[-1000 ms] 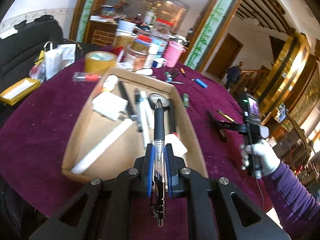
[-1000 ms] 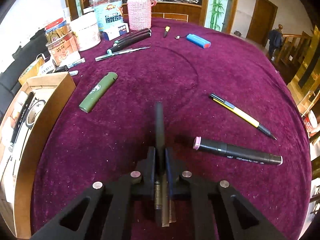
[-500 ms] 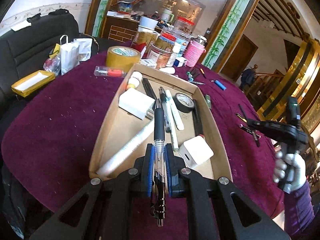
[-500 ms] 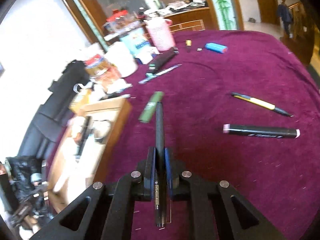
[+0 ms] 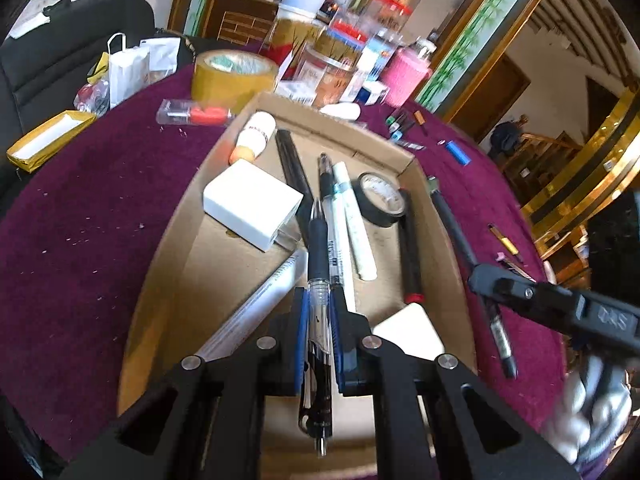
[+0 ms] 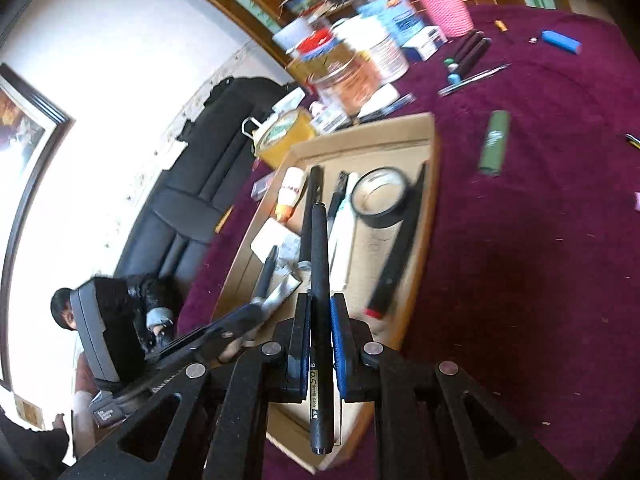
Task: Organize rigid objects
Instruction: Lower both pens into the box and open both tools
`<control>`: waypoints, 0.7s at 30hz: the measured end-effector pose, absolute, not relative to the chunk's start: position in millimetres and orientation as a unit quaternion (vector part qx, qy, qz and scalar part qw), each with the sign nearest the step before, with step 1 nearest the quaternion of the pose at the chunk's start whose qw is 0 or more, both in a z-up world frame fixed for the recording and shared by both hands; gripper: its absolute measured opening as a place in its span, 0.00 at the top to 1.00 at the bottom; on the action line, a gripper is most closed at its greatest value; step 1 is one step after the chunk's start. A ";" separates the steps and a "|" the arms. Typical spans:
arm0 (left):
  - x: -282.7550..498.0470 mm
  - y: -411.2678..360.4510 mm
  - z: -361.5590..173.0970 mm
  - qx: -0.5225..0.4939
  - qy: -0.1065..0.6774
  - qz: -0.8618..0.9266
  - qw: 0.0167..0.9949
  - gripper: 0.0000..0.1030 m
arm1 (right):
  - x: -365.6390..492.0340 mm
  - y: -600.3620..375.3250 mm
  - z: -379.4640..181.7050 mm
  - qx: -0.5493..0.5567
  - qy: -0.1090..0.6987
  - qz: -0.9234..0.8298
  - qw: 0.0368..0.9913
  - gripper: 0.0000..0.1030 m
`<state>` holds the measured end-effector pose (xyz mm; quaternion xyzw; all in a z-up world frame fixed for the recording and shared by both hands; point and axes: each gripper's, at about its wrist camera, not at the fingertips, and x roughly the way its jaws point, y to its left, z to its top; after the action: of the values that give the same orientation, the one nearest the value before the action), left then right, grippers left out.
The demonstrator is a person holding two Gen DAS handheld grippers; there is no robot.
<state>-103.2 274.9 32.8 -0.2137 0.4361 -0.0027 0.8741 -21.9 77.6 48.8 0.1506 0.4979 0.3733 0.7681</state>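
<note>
Left hand-held gripper clamped on clear pen, directly above cardboard box, axis lengthwise; right hand-held gripper gripping black pen, at box edge.

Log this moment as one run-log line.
left gripper: shut on clear pen | right gripper: shut on black pen | both over cardboard box | pens not released

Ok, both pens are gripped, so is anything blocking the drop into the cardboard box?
No lid or cover: the cardboard box is open-topped. Its floor is crowded, though. Under the left gripper and its clicker pen lie other pens and a white charger. The right gripper holds its black pen above the same clutter.
</note>
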 end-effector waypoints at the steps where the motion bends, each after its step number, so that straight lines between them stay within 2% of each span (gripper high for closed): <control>1: -99.3 273.8 29.9 -0.214 0.441 0.001 0.872 0.90 | -20.6 85.3 46.2 0.146 0.501 0.372 0.768 0.89; 3: -96.2 272.4 27.7 -0.213 0.445 0.004 0.870 0.84 | -16.2 94.2 40.6 0.142 0.508 0.366 0.767 0.89; 5: -99.5 272.1 29.2 -0.213 0.438 0.004 0.873 0.64 | -13.2 100.1 36.6 0.132 0.510 0.358 0.770 0.89; 11: -128.6 278.2 50.7 -0.217 0.394 0.005 0.893 0.41 | -1.8 112.3 28.3 0.096 0.511 0.333 0.787 0.89; 21: -159.7 290.1 68.2 -0.204 0.357 0.041 0.911 0.30 | 8.8 133.1 21.2 0.023 0.487 0.291 0.823 0.89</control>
<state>-159.7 290.1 68.2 -0.2043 0.3566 0.0413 0.9107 8.8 133.1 21.2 0.0227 0.4869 0.2908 0.8233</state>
